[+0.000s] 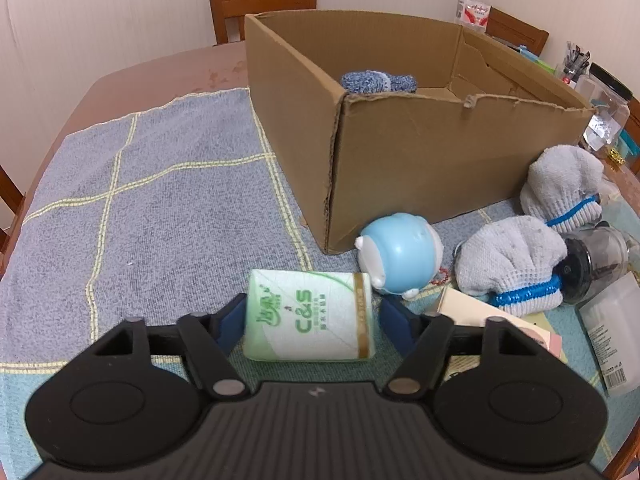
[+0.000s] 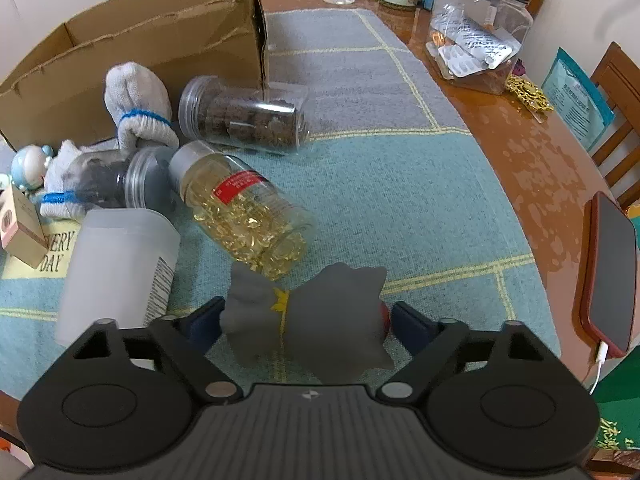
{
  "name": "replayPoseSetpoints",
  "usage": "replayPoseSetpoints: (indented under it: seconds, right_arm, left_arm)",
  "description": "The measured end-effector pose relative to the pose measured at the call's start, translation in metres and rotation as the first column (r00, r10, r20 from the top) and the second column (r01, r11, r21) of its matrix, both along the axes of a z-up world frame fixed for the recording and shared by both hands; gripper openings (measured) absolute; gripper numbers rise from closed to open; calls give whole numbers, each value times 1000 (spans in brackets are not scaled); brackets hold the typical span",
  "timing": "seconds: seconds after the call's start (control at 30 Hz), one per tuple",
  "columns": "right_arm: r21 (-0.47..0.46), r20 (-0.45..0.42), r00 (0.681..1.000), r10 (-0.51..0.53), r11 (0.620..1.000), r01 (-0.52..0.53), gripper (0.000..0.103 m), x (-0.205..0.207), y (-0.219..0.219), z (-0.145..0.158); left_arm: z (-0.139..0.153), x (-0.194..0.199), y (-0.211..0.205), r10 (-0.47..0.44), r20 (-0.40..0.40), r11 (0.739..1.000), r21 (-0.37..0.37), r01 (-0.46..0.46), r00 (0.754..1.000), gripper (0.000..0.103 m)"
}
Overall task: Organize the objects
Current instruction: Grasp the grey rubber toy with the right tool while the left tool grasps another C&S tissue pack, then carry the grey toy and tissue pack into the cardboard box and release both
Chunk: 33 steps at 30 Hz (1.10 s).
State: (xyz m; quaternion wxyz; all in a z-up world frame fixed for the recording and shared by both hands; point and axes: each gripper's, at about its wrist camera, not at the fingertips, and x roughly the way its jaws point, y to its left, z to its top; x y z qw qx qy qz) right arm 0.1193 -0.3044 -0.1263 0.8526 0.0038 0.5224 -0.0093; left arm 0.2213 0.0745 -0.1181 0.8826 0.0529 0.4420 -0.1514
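My left gripper (image 1: 310,314) is open, its blue pads on either side of a green and white tissue pack (image 1: 310,316) lying on the towel; the right pad stands a little apart from it. My right gripper (image 2: 306,320) is open around a grey soft toy (image 2: 316,324) with a yellow tie, with a small gap on the right. An open cardboard box (image 1: 440,140) stands ahead, holding a blue knitted item (image 1: 378,81). Near it lie a blue round toy (image 1: 400,258), two white gloves with blue cuffs (image 1: 512,264), a capsule bottle (image 2: 244,212) and a jar of dark pieces (image 2: 248,116).
A blue-grey checked towel (image 1: 160,200) covers the brown table. A white plastic container (image 2: 116,272), a small card box (image 2: 20,228), a clear pill tub (image 2: 476,36), a phone (image 2: 612,272) on a cable and a water bottle (image 1: 474,0) are around. Wooden chairs stand behind.
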Motion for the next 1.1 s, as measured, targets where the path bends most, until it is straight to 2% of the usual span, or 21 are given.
replayPoseSetpoints:
  seconds: [0.1,0.3,0.6,0.87,1.1]
  right_arm:
    - [9,-10,1000,7,1000,-7,78,1,0,3]
    - [8,-46,999,19,1000,-19,77,2,2,8]
    - [21,-61,997,53,998,-52,77,5,-8,31]
    - [44,-58,995,85,996,-82,77,12,-19,60]
    - [55,23,985,169,984,-170,77,34,-10,99]
  left_arm:
    - [1,3,3,6,-21,1000,-25,-6,1000,63]
    - [7,1,5,5,-37,999,-39,-7,999,63]
    - [30,-8,5,-35,-50,999,-4,35,998,63]
    - [78,-22,2,-110,-40,994,18,111,993,63]
    - [126,-12,-24,-144,22,989,-16,145,989,63]
